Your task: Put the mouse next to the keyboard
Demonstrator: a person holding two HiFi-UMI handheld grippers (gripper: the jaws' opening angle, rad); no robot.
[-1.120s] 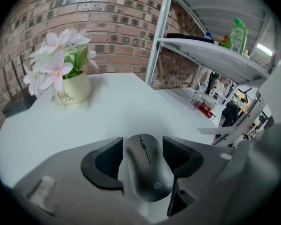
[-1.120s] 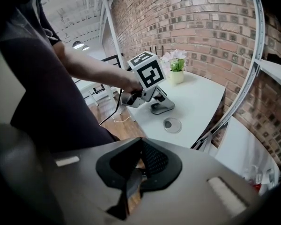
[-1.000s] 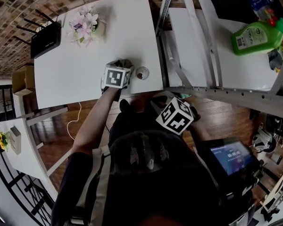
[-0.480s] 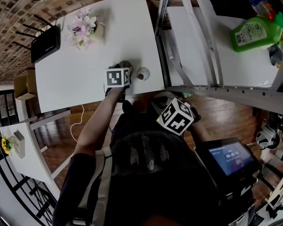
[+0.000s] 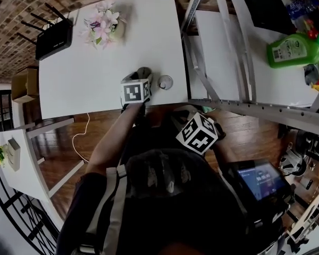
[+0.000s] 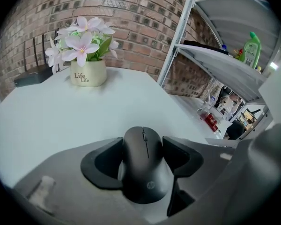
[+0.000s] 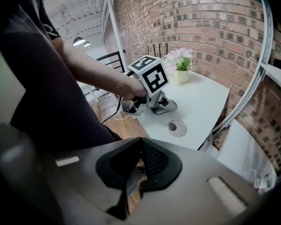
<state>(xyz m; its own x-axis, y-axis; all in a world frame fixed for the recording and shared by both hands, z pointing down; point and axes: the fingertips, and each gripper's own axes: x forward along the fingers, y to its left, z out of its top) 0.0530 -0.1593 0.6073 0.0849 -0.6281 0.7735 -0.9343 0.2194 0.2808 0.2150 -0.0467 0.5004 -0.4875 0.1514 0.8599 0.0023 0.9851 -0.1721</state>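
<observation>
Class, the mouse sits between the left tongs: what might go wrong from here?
The left tongs have just been closing round the mouse, which lies near the table edge: a loose pinch on its rounded sides may let it slip to the floor. No keyboard is in view, so the goal is unclear.

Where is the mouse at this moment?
In the left gripper view, the mouse lies on the white table, between the jaws of the left gripper, which have just been closing; the flower pot stands beyond it, to the left.
</observation>
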